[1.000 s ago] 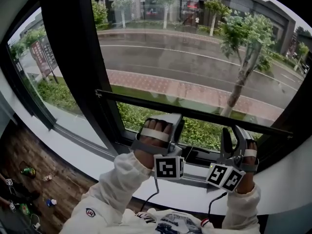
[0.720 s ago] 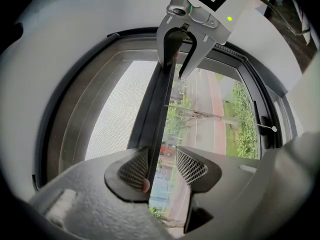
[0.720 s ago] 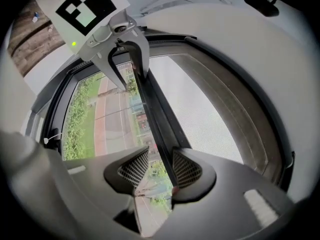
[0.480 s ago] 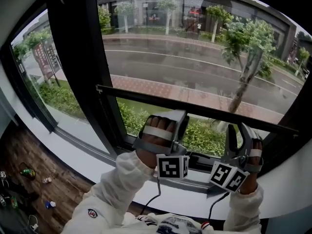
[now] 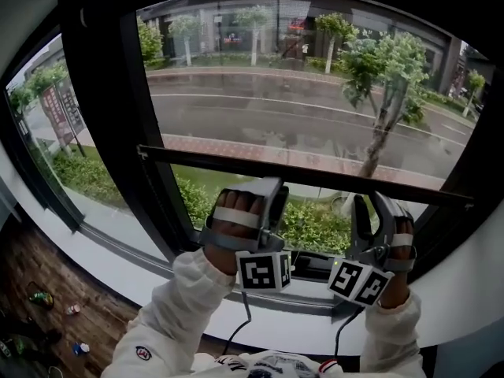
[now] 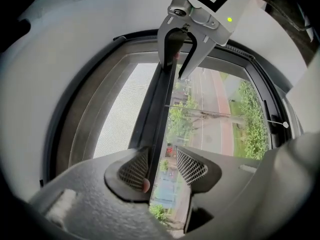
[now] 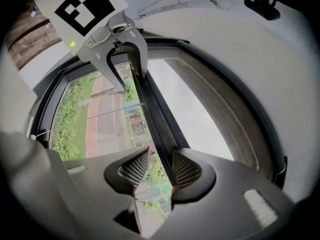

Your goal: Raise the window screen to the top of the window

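- Our left gripper (image 6: 161,165) and right gripper (image 7: 154,168) both have their jaws apart, and the screen bar (image 5: 315,178) sits between them.
- The bar is low in the window (image 5: 102,132), so we should push up with both sides together and keep it level.

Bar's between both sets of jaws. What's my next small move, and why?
Probably lift both hand-held grippers a little, evenly. The bar lies low in the window, between the open jaws of the left hand-held gripper and right hand-held gripper, resting on one pad of each; uneven lifting might tilt it.
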`<state>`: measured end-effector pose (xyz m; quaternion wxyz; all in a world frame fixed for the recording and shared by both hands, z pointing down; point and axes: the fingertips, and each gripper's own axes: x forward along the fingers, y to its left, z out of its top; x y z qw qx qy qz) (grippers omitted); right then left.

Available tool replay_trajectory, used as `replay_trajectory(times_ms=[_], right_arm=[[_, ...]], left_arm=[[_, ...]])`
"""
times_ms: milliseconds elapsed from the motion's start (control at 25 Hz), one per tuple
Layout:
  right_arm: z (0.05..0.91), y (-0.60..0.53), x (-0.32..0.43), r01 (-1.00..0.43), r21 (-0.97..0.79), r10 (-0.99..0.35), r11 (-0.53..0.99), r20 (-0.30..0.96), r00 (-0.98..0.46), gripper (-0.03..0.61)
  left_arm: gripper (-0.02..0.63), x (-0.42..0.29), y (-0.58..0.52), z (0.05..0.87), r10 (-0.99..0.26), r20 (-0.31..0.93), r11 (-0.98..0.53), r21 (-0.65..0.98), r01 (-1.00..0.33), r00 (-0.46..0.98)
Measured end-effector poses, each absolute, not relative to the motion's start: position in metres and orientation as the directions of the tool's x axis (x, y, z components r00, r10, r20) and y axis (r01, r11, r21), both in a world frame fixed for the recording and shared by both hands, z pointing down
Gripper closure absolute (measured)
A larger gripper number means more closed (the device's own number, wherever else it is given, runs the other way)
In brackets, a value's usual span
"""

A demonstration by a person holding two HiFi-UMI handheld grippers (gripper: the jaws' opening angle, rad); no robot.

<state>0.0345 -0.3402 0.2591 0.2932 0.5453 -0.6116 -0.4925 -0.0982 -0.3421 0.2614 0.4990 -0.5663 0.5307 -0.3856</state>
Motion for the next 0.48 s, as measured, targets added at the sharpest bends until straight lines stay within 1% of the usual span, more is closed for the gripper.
replay_trajectory(times_ms=[480], right_arm=[[0.233, -0.343, 0.034, -0.385, 0.911, -0.944, -0.147, -0.245, -0.219, 0.436]], left_arm=[[0.439, -0.099, -0.345, 0.238, -0.982, -0.130, 0.099, -0.971, -0.217, 0.136]])
